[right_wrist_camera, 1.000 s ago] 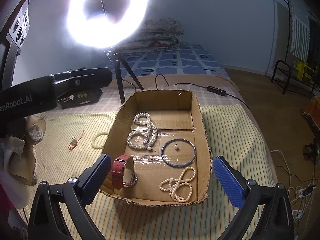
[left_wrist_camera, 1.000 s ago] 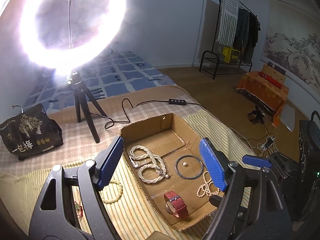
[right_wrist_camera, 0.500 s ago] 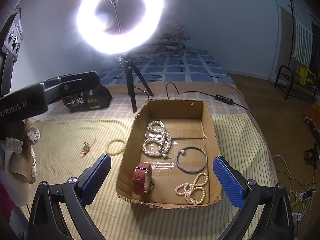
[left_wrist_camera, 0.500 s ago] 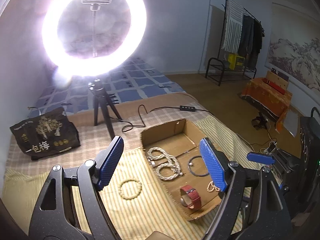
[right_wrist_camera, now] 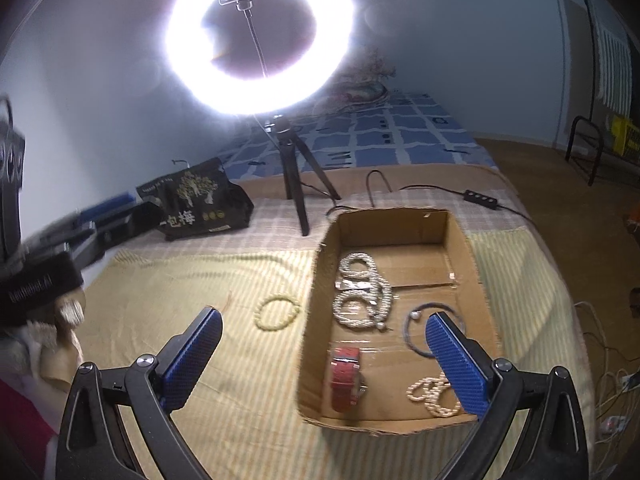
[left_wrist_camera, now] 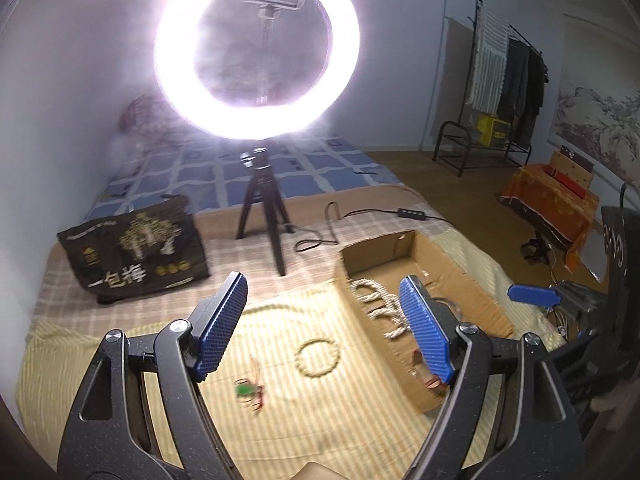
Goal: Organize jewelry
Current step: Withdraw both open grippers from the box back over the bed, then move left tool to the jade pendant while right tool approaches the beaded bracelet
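Observation:
A cardboard box (right_wrist_camera: 472, 264) on the striped cloth holds a white bead necklace (right_wrist_camera: 362, 294), a dark bangle (right_wrist_camera: 416, 330), a red watch (right_wrist_camera: 345, 378) and a small pearl strand (right_wrist_camera: 430, 396). It also shows in the left wrist view (left_wrist_camera: 472, 292). A pale bead bracelet (left_wrist_camera: 317, 358) (right_wrist_camera: 277, 312) lies on the cloth left of the box. A small red and green charm (left_wrist_camera: 249, 392) lies further left. My left gripper (left_wrist_camera: 324, 326) is open and empty above the bracelet and charm. My right gripper (right_wrist_camera: 326, 360) is open and empty over the box's near left wall.
A ring light on a black tripod (left_wrist_camera: 262, 208) (right_wrist_camera: 294, 172) stands behind the box, with its cable (left_wrist_camera: 360, 216) trailing right. A black printed bag (left_wrist_camera: 134, 252) (right_wrist_camera: 196, 204) sits at the back left. The bed edge drops off at the right.
Both grippers have swung left. The box has shifted right in both views, and the bracelet and charm on the cloth now sit between my left fingers. Both grippers stay open.

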`<state>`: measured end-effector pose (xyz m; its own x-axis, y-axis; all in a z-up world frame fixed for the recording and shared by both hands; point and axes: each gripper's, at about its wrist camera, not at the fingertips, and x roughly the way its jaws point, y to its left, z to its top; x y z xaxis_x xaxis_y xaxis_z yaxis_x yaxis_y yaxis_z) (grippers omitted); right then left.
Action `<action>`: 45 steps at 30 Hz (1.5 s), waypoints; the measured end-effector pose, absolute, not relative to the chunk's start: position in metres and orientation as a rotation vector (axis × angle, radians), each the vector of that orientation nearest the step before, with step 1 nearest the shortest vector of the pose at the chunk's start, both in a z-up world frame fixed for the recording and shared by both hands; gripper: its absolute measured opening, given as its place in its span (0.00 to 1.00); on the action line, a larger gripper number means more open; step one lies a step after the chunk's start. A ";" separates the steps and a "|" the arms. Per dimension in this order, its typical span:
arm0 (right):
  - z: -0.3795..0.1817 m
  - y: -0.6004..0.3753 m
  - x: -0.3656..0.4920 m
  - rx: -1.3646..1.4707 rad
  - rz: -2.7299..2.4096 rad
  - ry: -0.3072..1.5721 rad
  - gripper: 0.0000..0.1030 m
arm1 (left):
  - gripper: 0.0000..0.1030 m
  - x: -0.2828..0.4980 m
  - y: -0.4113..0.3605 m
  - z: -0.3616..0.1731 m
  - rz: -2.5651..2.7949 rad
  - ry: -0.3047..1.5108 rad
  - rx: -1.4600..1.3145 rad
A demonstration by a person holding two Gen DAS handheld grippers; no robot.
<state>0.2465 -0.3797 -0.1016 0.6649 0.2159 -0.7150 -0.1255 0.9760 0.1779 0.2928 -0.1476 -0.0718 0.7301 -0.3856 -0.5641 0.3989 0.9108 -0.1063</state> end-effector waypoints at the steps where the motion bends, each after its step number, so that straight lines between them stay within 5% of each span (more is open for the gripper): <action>1: -0.101 -0.377 0.249 0.123 0.201 0.828 1.00 | 0.78 0.293 -0.143 -0.073 -0.426 0.618 0.019; 14: -0.110 -0.329 0.292 0.125 0.320 0.926 0.96 | 0.78 0.295 -0.058 -0.125 -0.336 0.730 -0.046; 26: -0.165 -0.282 0.337 0.177 0.392 1.136 0.69 | 0.78 0.294 -0.047 -0.170 -0.362 0.811 -0.072; 34: -0.206 -0.275 0.361 0.189 0.334 1.247 0.43 | 0.74 0.297 -0.059 -0.196 -0.413 0.854 -0.071; 43: -0.239 -0.261 0.377 0.128 0.286 1.303 0.37 | 0.71 0.315 -0.077 -0.224 -0.438 0.900 -0.057; 45: -0.245 -0.259 0.380 0.123 0.278 1.310 0.36 | 0.64 0.322 -0.080 -0.231 -0.439 0.918 -0.057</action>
